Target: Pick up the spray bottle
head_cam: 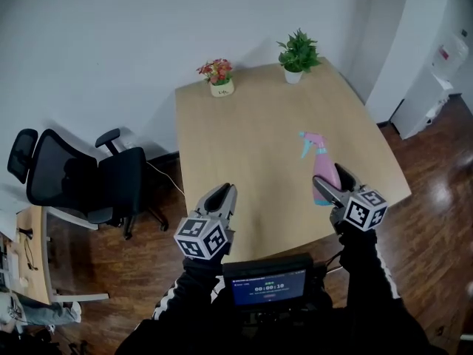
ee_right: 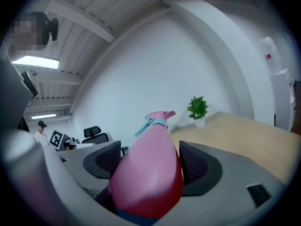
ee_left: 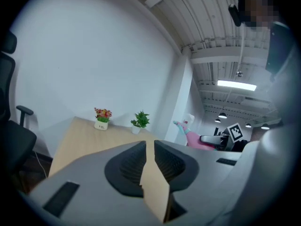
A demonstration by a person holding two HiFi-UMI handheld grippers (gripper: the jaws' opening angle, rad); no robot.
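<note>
The pink spray bottle (head_cam: 323, 167) with a teal trigger is held over the wooden table (head_cam: 244, 139) near its front right. My right gripper (head_cam: 331, 180) is shut on its body. In the right gripper view the bottle (ee_right: 150, 173) fills the space between both pads, nozzle pointing away toward the wall. My left gripper (head_cam: 225, 193) hovers at the table's front edge, left of the bottle, shut with nothing in it. In the left gripper view its jaws (ee_left: 149, 147) show only a thin slit, and the bottle (ee_left: 190, 136) appears off to the right.
A small pot of red flowers (head_cam: 220, 76) and a green potted plant (head_cam: 298, 56) stand at the table's far edge. A black office chair (head_cam: 81, 176) sits left of the table. A small screen (head_cam: 267, 285) hangs at the person's chest.
</note>
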